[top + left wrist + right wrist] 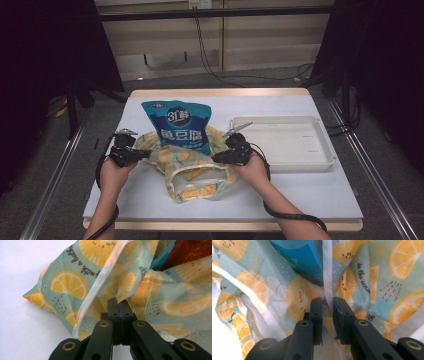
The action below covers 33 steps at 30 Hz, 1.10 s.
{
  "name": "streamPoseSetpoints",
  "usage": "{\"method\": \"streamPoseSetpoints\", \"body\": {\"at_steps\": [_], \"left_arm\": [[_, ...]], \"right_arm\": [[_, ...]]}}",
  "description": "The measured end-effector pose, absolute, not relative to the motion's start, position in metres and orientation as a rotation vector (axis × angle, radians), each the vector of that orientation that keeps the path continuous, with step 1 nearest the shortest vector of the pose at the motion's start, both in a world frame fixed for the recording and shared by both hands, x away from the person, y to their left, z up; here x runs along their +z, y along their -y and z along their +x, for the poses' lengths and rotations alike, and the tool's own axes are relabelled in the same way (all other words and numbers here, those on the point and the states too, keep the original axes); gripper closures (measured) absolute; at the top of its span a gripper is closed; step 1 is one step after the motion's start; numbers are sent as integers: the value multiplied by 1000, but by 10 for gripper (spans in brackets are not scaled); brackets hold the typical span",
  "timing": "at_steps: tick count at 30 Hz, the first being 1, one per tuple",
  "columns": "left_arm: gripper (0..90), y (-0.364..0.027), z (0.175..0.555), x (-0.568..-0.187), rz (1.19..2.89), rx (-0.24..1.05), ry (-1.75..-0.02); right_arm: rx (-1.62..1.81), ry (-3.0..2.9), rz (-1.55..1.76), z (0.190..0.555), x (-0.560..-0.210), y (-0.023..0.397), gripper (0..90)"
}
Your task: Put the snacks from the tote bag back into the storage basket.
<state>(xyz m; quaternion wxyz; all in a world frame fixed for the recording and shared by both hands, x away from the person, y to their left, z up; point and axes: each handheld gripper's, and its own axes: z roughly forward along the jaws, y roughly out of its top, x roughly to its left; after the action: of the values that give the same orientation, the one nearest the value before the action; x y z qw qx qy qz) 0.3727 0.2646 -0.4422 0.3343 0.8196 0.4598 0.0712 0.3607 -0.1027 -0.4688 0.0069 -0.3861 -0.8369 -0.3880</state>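
Two tools grip the lemon-print bag's rim, a blue pouch standing in its mouth.

My left tool (142,154) has its jaws pressed together on a fold of the lemon-print bag (192,162) at its left edge; my right tool (220,156) pinches the white-trimmed rim (327,277) on the right, jaws slightly apart with cloth between them. I judge I hold both sides to keep the mouth spread while the blue pouch (177,127) settles in. The bag lies mid-tabletop (150,197), near me; the pouch leans upright at its far side. A white tray (290,140) sits to the right, just beside the bag. Cloth hides the pouch's bottom, so I cannot tell how deep it sits, and its small print is unreadable.
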Motion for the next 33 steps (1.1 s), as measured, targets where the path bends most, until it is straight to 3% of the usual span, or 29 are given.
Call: {"method": "streamPoseSetpoints", "body": {"at_steps": [7, 10, 17, 24, 28, 33], "left_arm": [[876, -260, 369, -431, 2111, 182, -1168], [819, -257, 368, -423, 2127, 187, -1136], [543, -254, 367, -415, 2099, 214, -1146], [421, -248, 365, -408, 2100, 217, -1121], [254, -243, 364, -403, 2116, 259, -1128], [156, -242, 365, -401, 2138, 282, -1115]], "right_arm": [[-1211, 2632, -1196, 361, -456, 105, 727], [-1217, 2641, -1195, 362, -446, 107, 683], [-1246, 2656, -1210, 367, -426, 111, 560], [-1251, 2639, -1220, 372, -412, 112, 507], [-1238, 2661, -1197, 374, -406, 109, 480], [-1239, 2676, -1184, 377, -397, 108, 423]]}}
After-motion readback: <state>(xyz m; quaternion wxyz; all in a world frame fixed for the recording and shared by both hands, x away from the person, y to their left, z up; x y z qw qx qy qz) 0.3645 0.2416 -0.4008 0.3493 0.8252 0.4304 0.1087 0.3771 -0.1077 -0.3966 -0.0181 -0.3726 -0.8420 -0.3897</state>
